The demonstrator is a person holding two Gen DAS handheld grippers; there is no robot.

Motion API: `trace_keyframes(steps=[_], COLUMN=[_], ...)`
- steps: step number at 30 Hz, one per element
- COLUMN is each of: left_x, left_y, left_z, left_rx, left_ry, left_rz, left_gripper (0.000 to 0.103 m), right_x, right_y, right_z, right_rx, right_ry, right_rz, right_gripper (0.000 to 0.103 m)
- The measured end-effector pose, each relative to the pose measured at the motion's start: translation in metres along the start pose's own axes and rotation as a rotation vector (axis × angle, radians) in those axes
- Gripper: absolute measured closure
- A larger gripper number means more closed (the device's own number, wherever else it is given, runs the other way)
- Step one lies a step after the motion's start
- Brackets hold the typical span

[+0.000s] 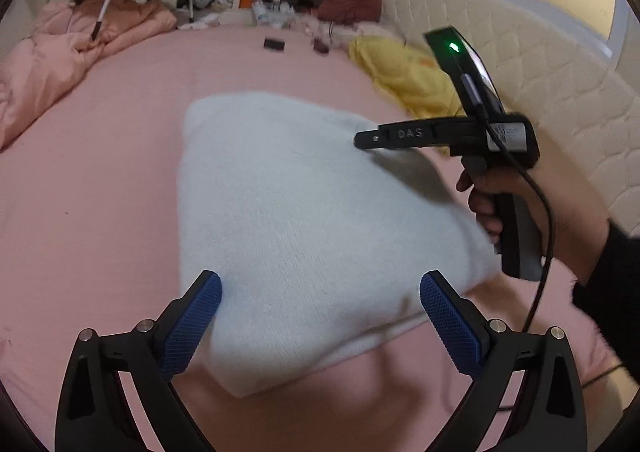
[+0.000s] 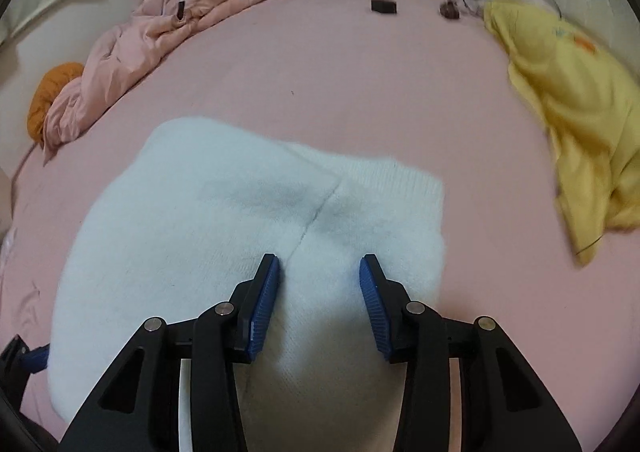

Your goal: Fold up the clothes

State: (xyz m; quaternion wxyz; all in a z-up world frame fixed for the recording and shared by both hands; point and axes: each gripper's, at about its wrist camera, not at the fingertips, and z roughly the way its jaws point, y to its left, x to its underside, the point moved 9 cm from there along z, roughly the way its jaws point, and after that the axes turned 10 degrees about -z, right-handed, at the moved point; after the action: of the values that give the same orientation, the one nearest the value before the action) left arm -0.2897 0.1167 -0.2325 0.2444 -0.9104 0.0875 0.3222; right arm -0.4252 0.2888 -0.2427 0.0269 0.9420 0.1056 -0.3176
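White fluffy sweater (image 2: 224, 244) lies folded on pink bedsheet (image 2: 340, 83), near centre. Left gripper (image 1: 320, 316) spread wide over sweater's near edge, nothing clamped. Right gripper (image 2: 319, 292) partly open above sweater's right half, blue pads (image 2: 264, 304) apart, not pinching fabric. Yellow garment (image 2: 576, 103) far right.

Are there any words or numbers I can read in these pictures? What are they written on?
"DAS": raised letters on the side of the black finger of the right tool, seen from the left wrist view.
White sticker on that tool's body: has print, but too small and blurred to read.
Yellow garment: an orange and blue design, too blurred to read.
Nothing else readable.
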Motion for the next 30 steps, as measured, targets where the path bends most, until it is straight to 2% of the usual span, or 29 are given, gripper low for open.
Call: trace_keyframes(steps=[1,4,6,8,10,13,16,17,19,21,22,23,25,26,28,30], left_x=[-0.001,0.004,0.012,0.016,0.019,0.017,0.014,0.015,0.022,0.031,0.036,0.041,0.053,0.056,0.051,0.038], left_y=[0.0,0.003,0.012,0.014,0.01,0.004,0.002,0.003,0.006,0.011,0.017,0.023,0.039,0.043,0.043,0.034], left_z=[-0.008,-0.008,0.006,0.012,0.014,0.006,-0.019,-0.023,-0.022,-0.008,0.001,0.007,0.02,0.018,-0.001,-0.025], left_rx=[0.023,0.071,0.059,0.056,0.035,0.001,0.054,0.074,0.112,0.117,0.093,0.076,0.028,0.024,0.022,0.012], left_ry=[-0.013,0.006,0.05,0.05,0.057,0.081,0.04,0.036,0.05,0.1,0.12,0.139,0.204,0.208,0.137,0.038], left_rz=[-0.019,-0.067,-0.086,-0.084,-0.061,-0.019,-0.043,-0.062,-0.095,-0.113,-0.123,-0.134,-0.181,-0.194,-0.193,-0.147], left_gripper=[0.003,0.003,0.003,0.003,0.003,0.003,0.003,0.003,0.003,0.003,0.003,0.003,0.004,0.009,0.01,0.01], right_x=[-0.002,0.013,0.036,0.063,0.066,0.059,0.063,0.069,0.089,0.117,0.122,0.124,0.121,0.119,0.115,0.117], right_y=[0.002,0.021,0.035,0.041,0.036,0.031,0.037,0.042,0.052,0.053,0.051,0.05,0.049,0.05,0.052,0.052], right_z=[-0.018,-0.047,-0.049,-0.03,-0.025,-0.039,-0.088,-0.097,-0.099,-0.076,-0.069,-0.067,-0.069,-0.074,-0.097,-0.115], right_rx=[-0.002,-0.059,-0.086,-0.033,-0.028,-0.044,-0.07,-0.08,-0.081,-0.06,-0.042,-0.017,-0.016,-0.021,-0.026,-0.025], right_ry=[-0.038,-0.055,-0.033,0.006,-0.057,-0.06,-0.163,-0.173,-0.132,-0.036,-0.038,-0.077,-0.078,-0.072,-0.104,-0.132], right_rz=[0.006,-0.002,-0.013,-0.044,0.002,0.079,0.082,0.071,0.037,0.037,0.032,0.017,0.029,0.035,0.051,0.066], right_gripper=[0.061,0.061,0.061,0.06,0.059,0.06,0.059,0.059,0.059,0.06,0.06,0.06,0.06,0.06,0.06,0.06])
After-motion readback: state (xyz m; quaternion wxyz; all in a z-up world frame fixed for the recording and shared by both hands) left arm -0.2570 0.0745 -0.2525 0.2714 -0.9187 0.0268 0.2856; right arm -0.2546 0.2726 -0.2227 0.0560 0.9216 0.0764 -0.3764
